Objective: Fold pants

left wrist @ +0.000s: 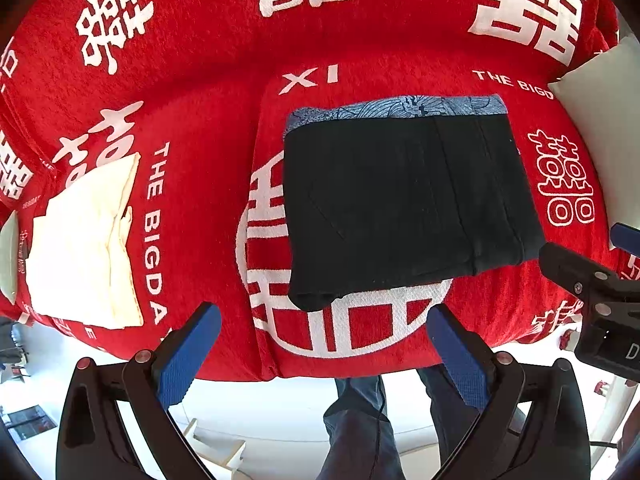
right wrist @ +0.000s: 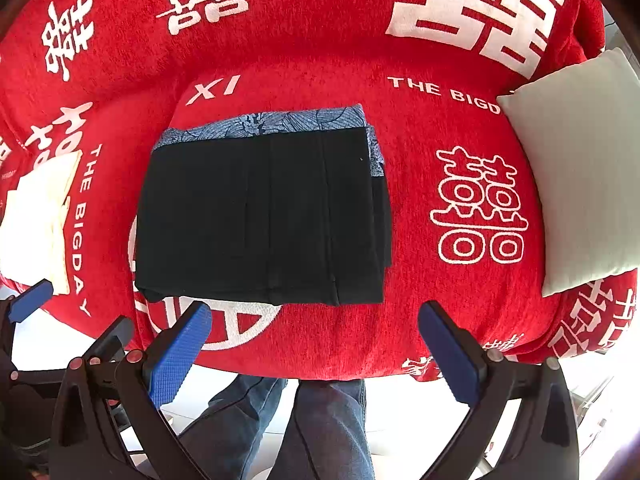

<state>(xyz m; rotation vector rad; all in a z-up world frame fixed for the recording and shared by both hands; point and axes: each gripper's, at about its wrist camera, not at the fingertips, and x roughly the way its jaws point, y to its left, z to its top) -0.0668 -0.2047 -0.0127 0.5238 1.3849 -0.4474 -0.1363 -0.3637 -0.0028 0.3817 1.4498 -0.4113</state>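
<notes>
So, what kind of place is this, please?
Probably a living room at home: a sofa under a red cover with white characters, a pale cushion at its end, and black pants folded on the seat beside cream folded cloth.

Black pants (right wrist: 260,216); blue-patterned garment (right wrist: 272,122) beneath; red, white-lettered cover (right wrist: 460,120); blue-padded tongs (right wrist: 316,344).

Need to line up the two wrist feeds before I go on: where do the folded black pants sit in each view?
Left wrist: folded black pants right of centre, beyond the open left gripper.
Right wrist: pants left of centre, beyond the open right gripper.
Shared landmark: blue patterned garment showing along the pants' far edge.
</notes>
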